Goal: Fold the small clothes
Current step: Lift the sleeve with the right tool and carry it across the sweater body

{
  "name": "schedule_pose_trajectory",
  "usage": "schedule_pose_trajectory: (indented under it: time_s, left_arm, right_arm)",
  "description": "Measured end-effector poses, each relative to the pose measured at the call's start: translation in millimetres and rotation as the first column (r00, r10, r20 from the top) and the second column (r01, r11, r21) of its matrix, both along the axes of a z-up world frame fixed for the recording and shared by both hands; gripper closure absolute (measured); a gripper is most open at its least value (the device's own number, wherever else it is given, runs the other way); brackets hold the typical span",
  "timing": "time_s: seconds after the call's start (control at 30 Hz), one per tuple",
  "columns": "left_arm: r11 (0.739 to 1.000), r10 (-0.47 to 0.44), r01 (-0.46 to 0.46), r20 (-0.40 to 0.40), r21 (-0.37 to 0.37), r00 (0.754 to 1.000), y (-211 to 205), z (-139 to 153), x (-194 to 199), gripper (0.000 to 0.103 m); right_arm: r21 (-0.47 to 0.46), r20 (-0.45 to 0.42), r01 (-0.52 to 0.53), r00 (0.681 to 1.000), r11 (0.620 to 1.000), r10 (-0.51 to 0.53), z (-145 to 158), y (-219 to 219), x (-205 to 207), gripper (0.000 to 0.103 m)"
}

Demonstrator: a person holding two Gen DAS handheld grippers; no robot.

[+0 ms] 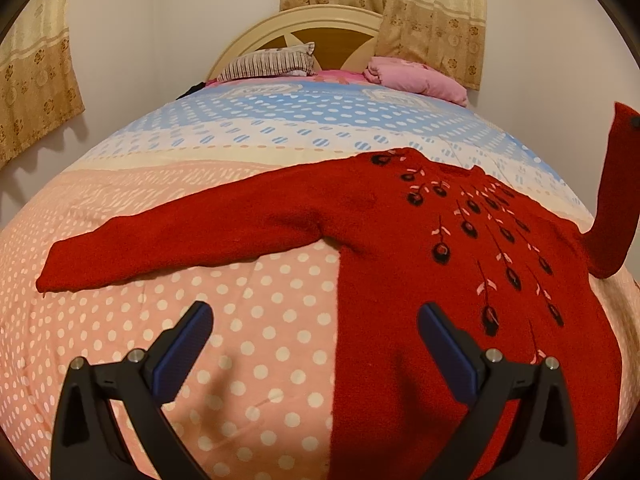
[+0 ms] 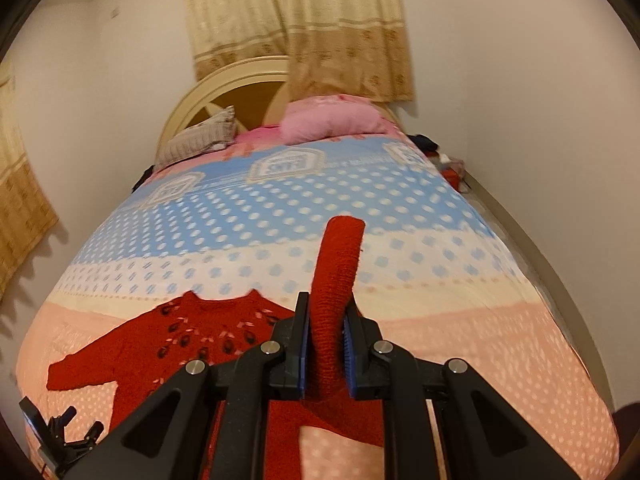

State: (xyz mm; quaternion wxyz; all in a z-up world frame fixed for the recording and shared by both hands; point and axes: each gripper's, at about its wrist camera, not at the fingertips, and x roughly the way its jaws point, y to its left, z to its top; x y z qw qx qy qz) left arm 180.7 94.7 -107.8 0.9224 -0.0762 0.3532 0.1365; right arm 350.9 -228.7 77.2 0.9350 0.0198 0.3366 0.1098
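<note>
Sweater first: a red knitted wool sweater (image 1: 400, 248) with black bud and pale pink leaf embroidery fanning down from the neckline lies front up on the bedspread. Nearest the left wrist camera, the left gripper (image 1: 316, 320) hovers over the sweater's hem-side edge, black fingers with blue pads spread wide, nothing between them. One finger is over the sweater body, the other over bare bedspread beside it. The sweater's one sleeve (image 1: 160, 248) stretches flat out to the side. The other sleeve (image 1: 616, 184) is lifted off the bed, rising clear of the sweater's shoulder. In the right wrist view the right gripper (image 2: 327, 320) is clamped narrow on that raised sleeve (image 2: 336, 280), the cuff end poking out past the fingertips; the view is slightly blurred. No brand, label or readable writing on the sweater; printed panels on the spread beyond the sweater are too blurred to read.

Sweater rests on a quilted bedspread (image 1: 256, 360), pink with white dots under and beside it, blue with white dots beyond the neckline. Farther past the sweater: a striped grey pillow (image 1: 272, 62), a pink folded blanket (image 1: 416, 78), a cream arched wooden headboard (image 1: 316, 28). Behind that, beige patterned curtains (image 1: 400, 4) on a plain white wall (image 1: 160, 40).
</note>
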Motion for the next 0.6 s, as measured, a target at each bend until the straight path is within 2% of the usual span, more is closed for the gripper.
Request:
schedule_pose_trajectory:
  time_s: [0.13, 0.17, 0.33, 0.5, 0.53, 0.6]
  left_arm:
    - [1.0, 0.009, -0.009, -0.004, -0.01, 1.0, 6.2, -1.4, 0.7, 0.0]
    - [1.0, 0.011, -0.011, -0.005, -0.012, 1.0, 7.7, -1.8, 0.7, 0.0]
    - [1.0, 0.016, -0.016, -0.006, -0.02, 1.0, 13.1, -2.3, 0.7, 0.0]
    - [0.999, 0.03, -0.03, -0.003, -0.036, 1.0, 18.3, -3.4, 0.2, 0.0]
    - [0.999, 0.027, -0.027, -0.006, -0.04, 1.0, 18.1, -4.5, 0.6, 0.0]
    - [0.999, 0.022, -0.022, -0.01, -0.038, 1.0, 16.5, -5.1, 0.7, 0.0]
  right_arm:
    - [-0.009, 0.016, -0.056, 0.998, 0.998, 0.057, 5.5, 35.3, 2.3, 0.09]
    - [-0.011, 0.02, -0.068, 0.997, 0.998, 0.068, 6.8, 43.1, 3.4, 0.095]
    - [-0.023, 0.03, -0.136, 0.99, 0.99, 0.137, 9.1, 88.7, 4.0, 0.095]
    - [-0.091, -0.014, -0.194, 0.981, 0.977, 0.194, -12.8, 115.2, 0.3, 0.095]
    - [-0.098, -0.058, -0.209, 0.977, 0.973, 0.204, -25.7, 119.9, 2.3, 0.091]
    - [-0.127, -0.122, -0.221, 0.971, 0.967, 0.205, -56.0, 126.9, 3.6, 0.059]
